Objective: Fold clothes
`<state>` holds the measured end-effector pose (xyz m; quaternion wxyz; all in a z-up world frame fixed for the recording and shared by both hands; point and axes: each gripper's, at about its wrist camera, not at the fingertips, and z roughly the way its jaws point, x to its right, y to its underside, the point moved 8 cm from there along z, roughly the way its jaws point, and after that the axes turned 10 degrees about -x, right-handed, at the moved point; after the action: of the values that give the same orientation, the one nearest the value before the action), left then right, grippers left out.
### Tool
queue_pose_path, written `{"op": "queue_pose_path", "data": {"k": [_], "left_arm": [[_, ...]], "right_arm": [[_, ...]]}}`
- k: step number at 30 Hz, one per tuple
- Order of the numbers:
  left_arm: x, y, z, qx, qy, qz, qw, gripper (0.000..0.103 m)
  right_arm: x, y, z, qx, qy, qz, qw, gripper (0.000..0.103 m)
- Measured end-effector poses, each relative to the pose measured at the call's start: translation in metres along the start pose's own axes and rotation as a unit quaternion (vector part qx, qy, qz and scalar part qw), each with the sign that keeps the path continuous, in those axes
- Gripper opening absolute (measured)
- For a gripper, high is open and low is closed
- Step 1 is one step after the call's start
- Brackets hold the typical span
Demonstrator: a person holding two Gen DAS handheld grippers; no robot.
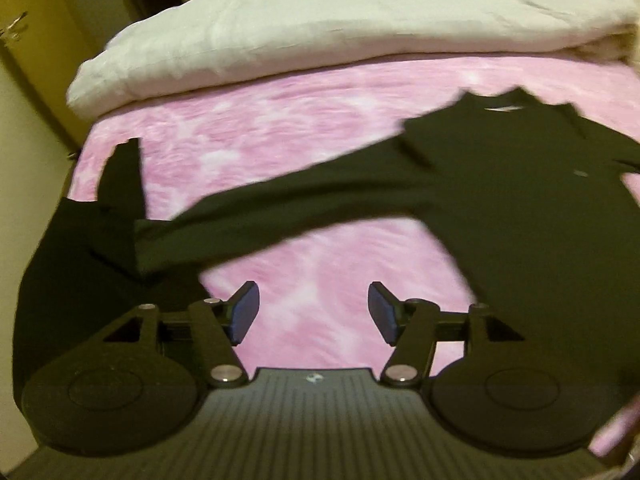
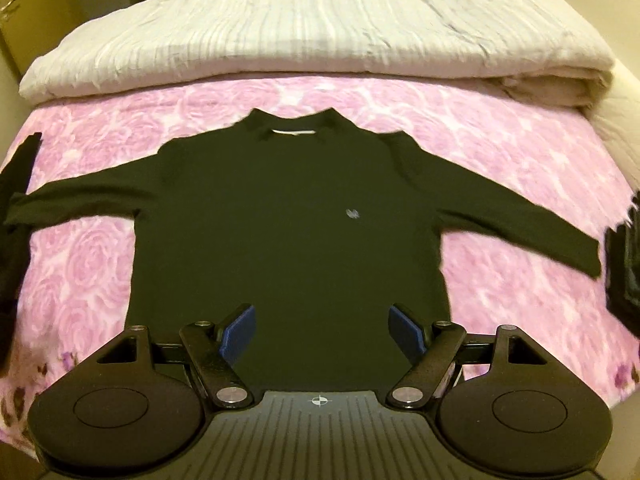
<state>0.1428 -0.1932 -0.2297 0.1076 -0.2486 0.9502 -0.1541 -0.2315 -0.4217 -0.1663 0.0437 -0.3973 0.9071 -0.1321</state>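
Observation:
A black long-sleeved shirt lies flat, front up, on the pink rose-patterned bedspread, sleeves spread to both sides, neck toward the far end. My right gripper is open and empty, hovering over the shirt's lower hem. In the left wrist view the shirt is at the right, its left sleeve reaching toward a second black garment at the left. My left gripper is open and empty above bare bedspread, below that sleeve.
A folded white quilt lies across the far end of the bed. A dark item sits at the right bed edge. Another black garment lies at the left edge. A yellowish door stands far left.

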Motion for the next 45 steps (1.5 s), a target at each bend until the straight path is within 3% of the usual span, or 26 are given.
{"op": "queue_pose_path", "data": {"k": [8,15,22,31,38,45], "left_arm": [[0.086,0.05,-0.07,0.015,0.03,0.023,0.9992,0.062],[0.12,0.082,-0.102,0.025,0.033,0.047,0.998,0.063],[0.133,0.098,-0.118,0.032,0.033,0.056,0.9974,0.063],[0.114,0.114,-0.132,0.034,0.003,0.05,0.9982,0.065],[0.071,0.136,-0.13,0.015,-0.023,0.013,0.9995,0.065],[0.01,0.132,-0.12,0.016,-0.044,-0.016,0.9988,0.066]], "right_arm": [[0.024,0.068,-0.036,-0.014,-0.006,0.024,1.0,0.076],[0.038,0.122,-0.062,-0.006,-0.017,0.041,0.999,0.077],[0.052,0.15,-0.078,0.007,-0.019,0.06,0.998,0.077],[0.054,0.161,-0.077,0.017,-0.036,0.061,0.997,0.077],[0.009,0.143,-0.075,0.031,-0.062,0.015,0.998,0.077],[-0.043,0.118,-0.069,0.044,-0.082,-0.038,0.995,0.077]]}}
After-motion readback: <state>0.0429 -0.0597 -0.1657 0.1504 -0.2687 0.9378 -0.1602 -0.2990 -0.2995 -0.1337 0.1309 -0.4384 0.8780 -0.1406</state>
